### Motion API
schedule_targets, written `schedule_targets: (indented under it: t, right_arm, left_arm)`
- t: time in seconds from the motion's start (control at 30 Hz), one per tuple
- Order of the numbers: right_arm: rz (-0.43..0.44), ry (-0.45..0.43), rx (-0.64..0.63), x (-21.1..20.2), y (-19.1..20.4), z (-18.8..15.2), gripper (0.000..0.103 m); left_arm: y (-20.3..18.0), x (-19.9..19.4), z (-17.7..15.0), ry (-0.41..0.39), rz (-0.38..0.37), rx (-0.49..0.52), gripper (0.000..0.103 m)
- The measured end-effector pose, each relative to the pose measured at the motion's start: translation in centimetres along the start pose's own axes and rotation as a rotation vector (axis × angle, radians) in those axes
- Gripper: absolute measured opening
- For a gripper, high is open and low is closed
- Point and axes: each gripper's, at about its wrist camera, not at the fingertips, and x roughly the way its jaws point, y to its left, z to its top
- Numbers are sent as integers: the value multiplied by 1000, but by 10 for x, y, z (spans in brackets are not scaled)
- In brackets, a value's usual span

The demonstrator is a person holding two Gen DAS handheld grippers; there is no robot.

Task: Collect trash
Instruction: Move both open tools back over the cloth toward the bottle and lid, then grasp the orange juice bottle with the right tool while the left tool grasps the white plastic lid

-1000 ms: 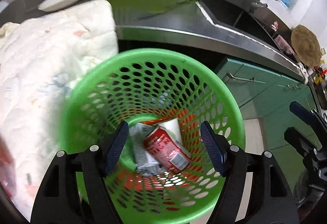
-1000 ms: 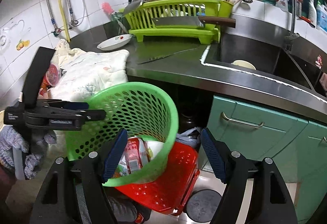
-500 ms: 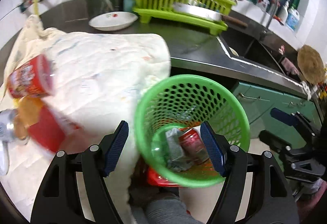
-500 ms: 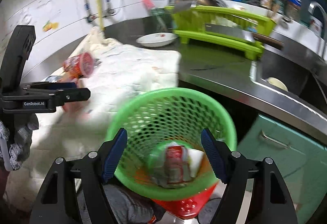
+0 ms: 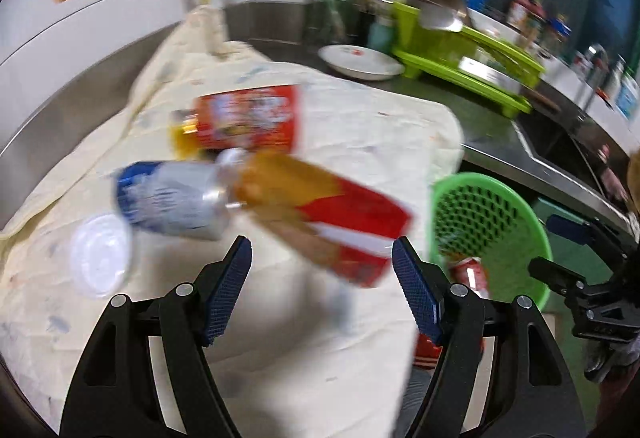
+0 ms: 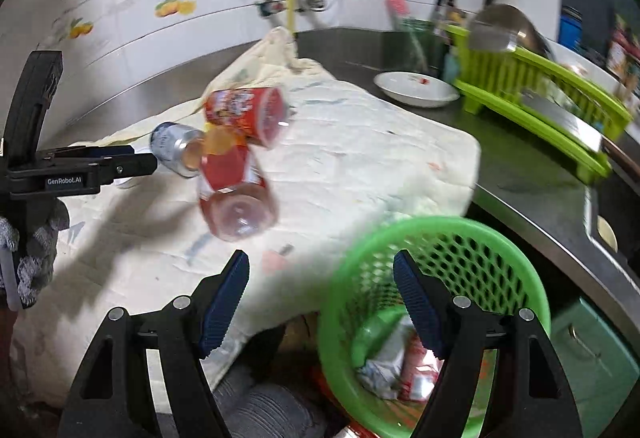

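Both grippers empty, jaws wide apart, nothing between the pads. Left gripper [image 5: 322, 288] hangs over a cream quilted cloth [image 5: 360, 126] spread on the steel counter; right gripper [image 6: 322, 296] sits at the cloth's front edge, partly over the green perforated plastic basket [image 6: 436, 238]. Trash left on the cloth, clustered together: a red printed cup-shaped container [image 5: 250, 118] lying on its side, a silver-and-blue drink can [image 5: 172, 198] on its side just in front of it, and a clear plastic bottle with red label and brownish liquid [image 5: 320, 214] lying tilted beside and apparently touching the can, though blur makes contact hard to tell. A white round plastic lid [image 5: 100, 256] lies flat on the cloth near the can, apart from it. The basket stands below the counter edge, right of the cloth, with a red can [image 6: 418, 370] and crumpled whitish wrapper [image 6: 384, 362] already at the bottom. Farther back on the counter: white shallow dish [image 6: 416, 88], lime-green plastic dish rack [image 6: 532, 86] holding a metal bowl. In the right wrist view the left gripper shows from the side, held by a grey knit glove [image 6: 32, 258]. Left wrist view heavily motion-blurred.
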Motion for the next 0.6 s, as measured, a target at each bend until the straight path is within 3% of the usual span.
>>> schedule_targets:
  t: [0.4, 0.6]
  right_arm:
    - [87, 59, -186, 50, 68, 54, 72]
    - [90, 111, -271, 80, 91, 76, 72]
  left_arm:
    - [101, -13, -14, 7, 130, -150, 72]
    - [133, -9, -22, 36, 165, -162, 72]
